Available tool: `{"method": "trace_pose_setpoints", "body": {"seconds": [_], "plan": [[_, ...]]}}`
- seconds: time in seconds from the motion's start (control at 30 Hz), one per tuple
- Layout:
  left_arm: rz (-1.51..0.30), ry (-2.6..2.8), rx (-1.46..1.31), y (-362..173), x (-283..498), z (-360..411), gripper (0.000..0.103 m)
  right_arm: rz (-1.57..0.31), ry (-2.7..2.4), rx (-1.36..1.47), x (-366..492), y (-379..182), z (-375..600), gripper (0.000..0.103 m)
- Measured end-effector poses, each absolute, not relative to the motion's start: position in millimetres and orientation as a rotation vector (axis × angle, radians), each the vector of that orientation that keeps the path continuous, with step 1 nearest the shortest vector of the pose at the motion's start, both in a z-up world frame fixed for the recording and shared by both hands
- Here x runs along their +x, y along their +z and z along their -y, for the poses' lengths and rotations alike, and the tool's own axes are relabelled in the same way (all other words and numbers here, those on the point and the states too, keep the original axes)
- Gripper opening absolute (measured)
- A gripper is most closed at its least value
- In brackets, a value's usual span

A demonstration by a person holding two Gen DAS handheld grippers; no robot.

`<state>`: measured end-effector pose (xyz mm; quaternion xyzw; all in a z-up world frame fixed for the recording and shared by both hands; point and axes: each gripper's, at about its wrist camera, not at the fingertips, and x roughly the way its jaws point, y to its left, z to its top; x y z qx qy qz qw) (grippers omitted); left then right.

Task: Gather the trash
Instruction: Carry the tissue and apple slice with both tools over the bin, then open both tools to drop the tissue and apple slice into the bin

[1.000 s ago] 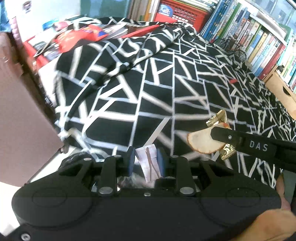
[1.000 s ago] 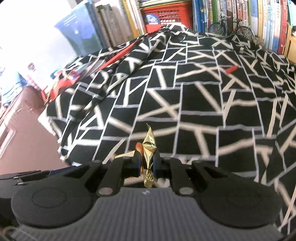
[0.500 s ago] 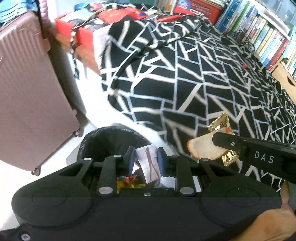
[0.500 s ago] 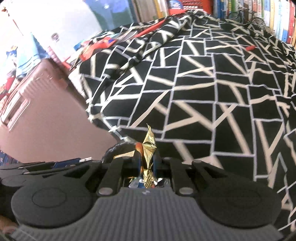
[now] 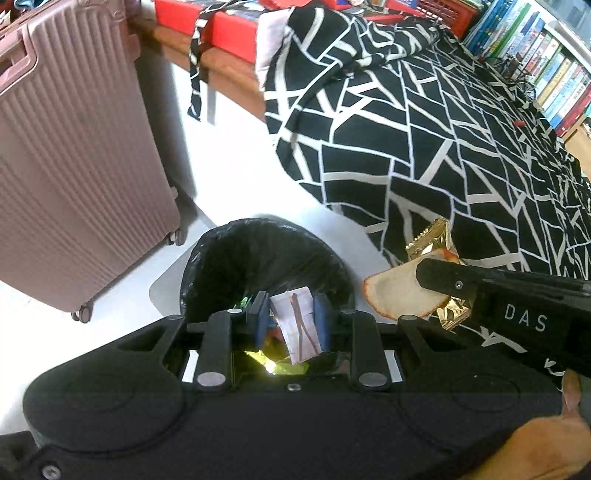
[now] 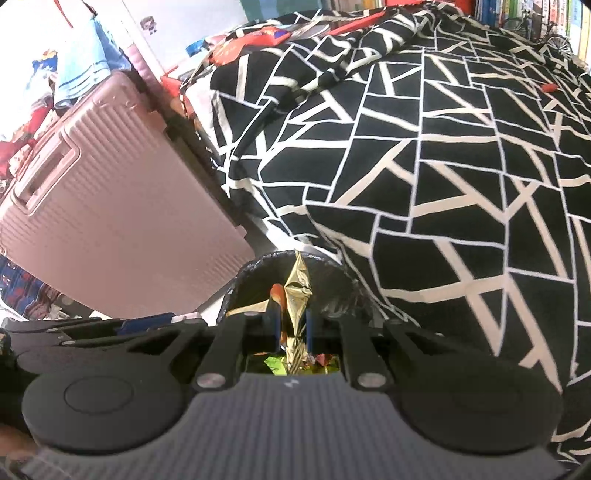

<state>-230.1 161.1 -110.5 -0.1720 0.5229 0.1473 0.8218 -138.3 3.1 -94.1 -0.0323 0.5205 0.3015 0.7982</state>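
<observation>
My left gripper (image 5: 290, 321) is shut on a crumpled white paper scrap (image 5: 295, 325) with brown lines, held over the mouth of a black-lined trash bin (image 5: 258, 254) on the floor. Shiny coloured wrappers lie inside the bin. My right gripper (image 6: 291, 321) is shut on a gold foil wrapper (image 6: 297, 291) together with an orange-edged piece, also above the bin (image 6: 332, 288). In the left wrist view the right gripper (image 5: 439, 284) comes in from the right, with the gold wrapper (image 5: 432, 240) and a pale bread-like slice (image 5: 395, 299) in its jaws.
A pink ribbed suitcase (image 5: 74, 155) stands on the white floor left of the bin. A bed under a black-and-white geometric cover (image 5: 443, 140) fills the right. Red boxes (image 5: 229, 29) and bookshelves (image 5: 546, 62) lie beyond. A small red scrap (image 5: 519, 123) rests on the cover.
Both grippers have swung left off the bed cover and down toward the floor. The trash bin and suitcase have come into view beneath them. Both grips are unchanged.
</observation>
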Motion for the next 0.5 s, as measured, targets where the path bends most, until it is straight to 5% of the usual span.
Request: {"method": "trace_pose_setpoints", "body": {"seconds": [0.5], "plan": [[-1.167, 0.342, -0.405, -148.2, -223.9, -182.8, 0.024, -1.183, 0.629, -0.08, -130.7, -126.4, -19.5, 0.016]]}}
